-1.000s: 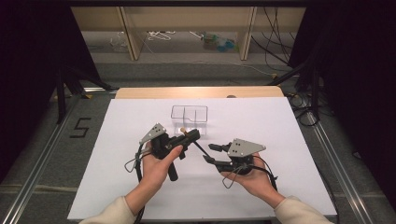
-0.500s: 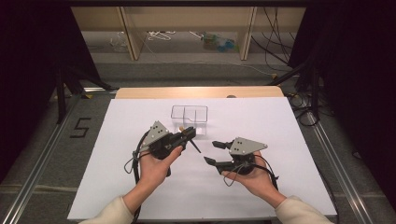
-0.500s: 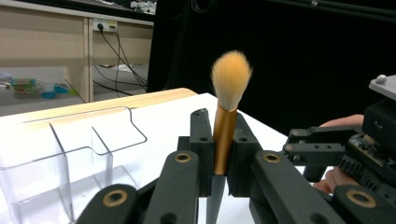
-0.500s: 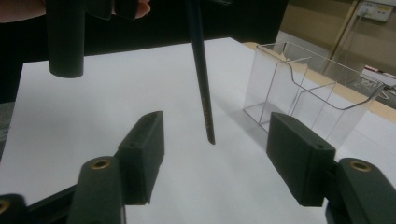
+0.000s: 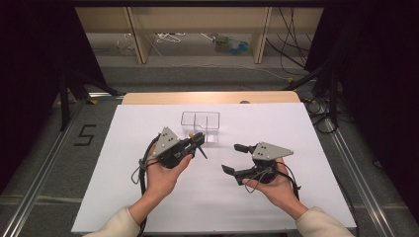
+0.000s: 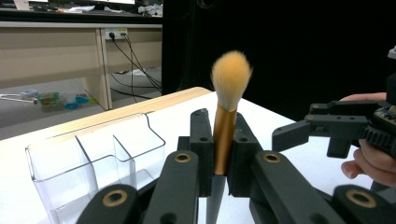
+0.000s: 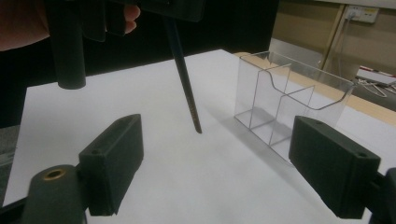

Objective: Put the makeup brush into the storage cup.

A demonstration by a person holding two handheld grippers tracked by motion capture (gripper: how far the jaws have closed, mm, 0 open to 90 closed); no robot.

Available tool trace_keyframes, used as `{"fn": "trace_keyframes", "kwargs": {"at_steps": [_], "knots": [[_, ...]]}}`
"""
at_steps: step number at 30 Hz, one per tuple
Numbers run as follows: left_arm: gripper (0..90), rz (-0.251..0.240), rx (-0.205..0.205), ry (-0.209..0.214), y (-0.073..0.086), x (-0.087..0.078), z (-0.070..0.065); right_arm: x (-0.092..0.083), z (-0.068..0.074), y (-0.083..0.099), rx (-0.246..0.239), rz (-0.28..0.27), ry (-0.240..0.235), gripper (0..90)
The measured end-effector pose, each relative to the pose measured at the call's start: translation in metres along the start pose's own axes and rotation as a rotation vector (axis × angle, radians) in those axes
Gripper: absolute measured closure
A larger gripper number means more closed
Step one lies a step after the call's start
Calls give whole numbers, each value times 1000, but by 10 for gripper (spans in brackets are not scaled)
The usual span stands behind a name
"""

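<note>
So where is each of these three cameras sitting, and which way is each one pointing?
High view: fixed above the table's near edge, facing forward and down on the white table; both forearms, hands, left gripper and right gripper show.
Left gripper view: rides the left gripper, looking along jaws clamped on a makeup brush.
Right gripper view: rides the right gripper, looking between open jaws, just widened, nothing between.
Shared: all three show the clear acrylic organizer.

In the left gripper view, the brush's point(image 6: 225, 135) dark handle is running off the bottom edge between the jaws. In the right gripper view, the top edge is cutting off that handle, and the clear organizer point(image 7: 289, 107) is dropping behind the lower-right jaw. In the high view the bristles are showing too small to make out.
</note>
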State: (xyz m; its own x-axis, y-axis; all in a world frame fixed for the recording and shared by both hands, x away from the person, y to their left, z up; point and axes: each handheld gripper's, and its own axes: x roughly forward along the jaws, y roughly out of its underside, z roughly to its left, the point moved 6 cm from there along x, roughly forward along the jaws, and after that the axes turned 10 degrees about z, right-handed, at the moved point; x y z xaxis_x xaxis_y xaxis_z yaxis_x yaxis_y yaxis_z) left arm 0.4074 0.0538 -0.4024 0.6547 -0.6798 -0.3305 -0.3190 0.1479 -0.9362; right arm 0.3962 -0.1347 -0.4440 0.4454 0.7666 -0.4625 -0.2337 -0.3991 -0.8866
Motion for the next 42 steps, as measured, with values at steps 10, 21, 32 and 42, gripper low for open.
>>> {"fn": "trace_keyframes", "kwargs": {"at_steps": [10, 21, 32, 42], "knots": [[830, 5, 34, -22, -2, -1, 3, -19, -2, 0, 21, -33, -17, 172], [830, 22, 45, -35, -2, 0, 4, -39, -1, 6, 24, -41, -4, 173], [830, 33, 66, -49, -5, 3, 4, -55, -7, 12, 19, -68, 39, 172], [830, 37, 76, -55, -8, 7, 5, -58, -7, 15, 24, -64, 37, 171]]}}
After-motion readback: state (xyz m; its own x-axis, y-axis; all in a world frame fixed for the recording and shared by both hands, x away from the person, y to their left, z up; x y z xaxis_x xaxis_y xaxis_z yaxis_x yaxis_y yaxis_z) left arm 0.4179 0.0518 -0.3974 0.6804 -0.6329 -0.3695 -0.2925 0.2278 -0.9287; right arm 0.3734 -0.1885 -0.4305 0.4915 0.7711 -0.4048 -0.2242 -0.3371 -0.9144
